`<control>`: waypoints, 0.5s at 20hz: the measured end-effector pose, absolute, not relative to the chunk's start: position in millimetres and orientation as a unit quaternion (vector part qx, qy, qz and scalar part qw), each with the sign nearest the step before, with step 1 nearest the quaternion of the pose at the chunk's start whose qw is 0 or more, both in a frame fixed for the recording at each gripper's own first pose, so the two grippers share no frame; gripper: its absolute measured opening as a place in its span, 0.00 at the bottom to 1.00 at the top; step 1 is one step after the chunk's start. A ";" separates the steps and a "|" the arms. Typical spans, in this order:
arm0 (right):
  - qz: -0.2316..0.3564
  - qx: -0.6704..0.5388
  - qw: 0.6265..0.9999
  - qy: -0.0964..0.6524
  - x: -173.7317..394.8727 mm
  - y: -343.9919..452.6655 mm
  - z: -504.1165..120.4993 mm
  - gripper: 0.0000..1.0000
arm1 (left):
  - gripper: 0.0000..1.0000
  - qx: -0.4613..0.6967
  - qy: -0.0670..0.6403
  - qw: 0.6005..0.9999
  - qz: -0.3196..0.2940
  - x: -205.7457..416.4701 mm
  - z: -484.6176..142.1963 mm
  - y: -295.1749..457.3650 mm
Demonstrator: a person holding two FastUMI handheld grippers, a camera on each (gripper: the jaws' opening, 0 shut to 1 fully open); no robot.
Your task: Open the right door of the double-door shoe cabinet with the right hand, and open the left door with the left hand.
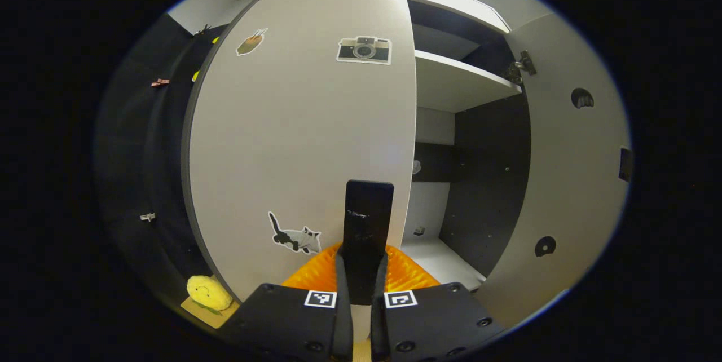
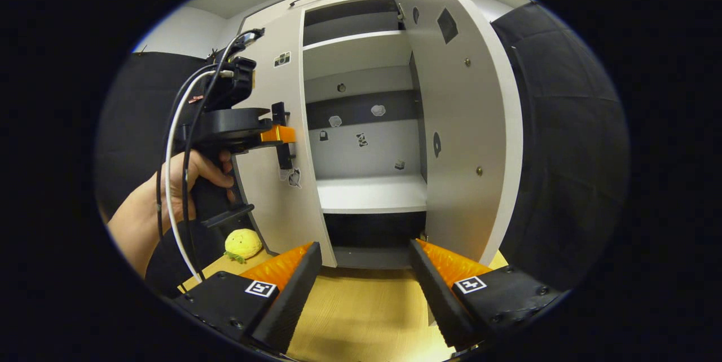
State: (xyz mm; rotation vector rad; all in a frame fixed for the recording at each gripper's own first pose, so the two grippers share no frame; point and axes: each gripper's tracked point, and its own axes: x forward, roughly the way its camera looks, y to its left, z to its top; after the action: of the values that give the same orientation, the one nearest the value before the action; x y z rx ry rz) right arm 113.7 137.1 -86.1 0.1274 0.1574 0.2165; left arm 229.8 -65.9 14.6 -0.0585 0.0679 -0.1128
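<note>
A dark-curtained booth surrounds a pale wooden table [image 2: 361,317], and on it stands the white shoe cabinet [image 2: 366,193], the landmark for everything here. Its right door [image 2: 468,125] is swung wide open, edge toward the right gripper view, leaving the whole right half of the cabinet bare: a top shelf [image 2: 355,40], a lower shelf [image 2: 372,193], and a dark gap beneath. The left door [image 1: 299,125] is nearly flush with the cabinet front, its free edge running straight down the middle beside the opening.

On that free edge sits a dark upright handle [image 1: 368,226]. The left gripper [image 1: 361,272] has its fingers closed tight on this handle, one on each side. In the right gripper view a hand [image 2: 180,187] holds that gripper against the left door.

The right gripper [image 2: 365,272] hangs in front of the cabinet's open half, fingers spread wide with nothing between them, bare table below and free room ahead.

Stickers dot the left door: a camera [image 1: 364,49] high, a cat [image 1: 294,236] low. A small yellow plush toy [image 1: 208,292] lies on the table at the cabinet's left foot.
</note>
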 end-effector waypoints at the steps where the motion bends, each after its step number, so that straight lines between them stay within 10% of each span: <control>1: 0.107 0.063 0.989 0.078 123.1 139.2 -86.1 0.99 | 0.16 -0.035 0.033 0.997 -0.057 226.3 17.7 -64.3; 10: 0.084 0.070 0.990 0.086 157.8 140.4 -92.9 0.99 | 0.16 -0.051 0.020 0.997 -0.059 212.0 18.8 -51.6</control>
State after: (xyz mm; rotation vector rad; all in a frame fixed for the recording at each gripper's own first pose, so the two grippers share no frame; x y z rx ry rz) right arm 157.8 140.4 -92.9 0.1401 0.1724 0.1687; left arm 212.0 -51.6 18.8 -0.1013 0.0400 -0.1185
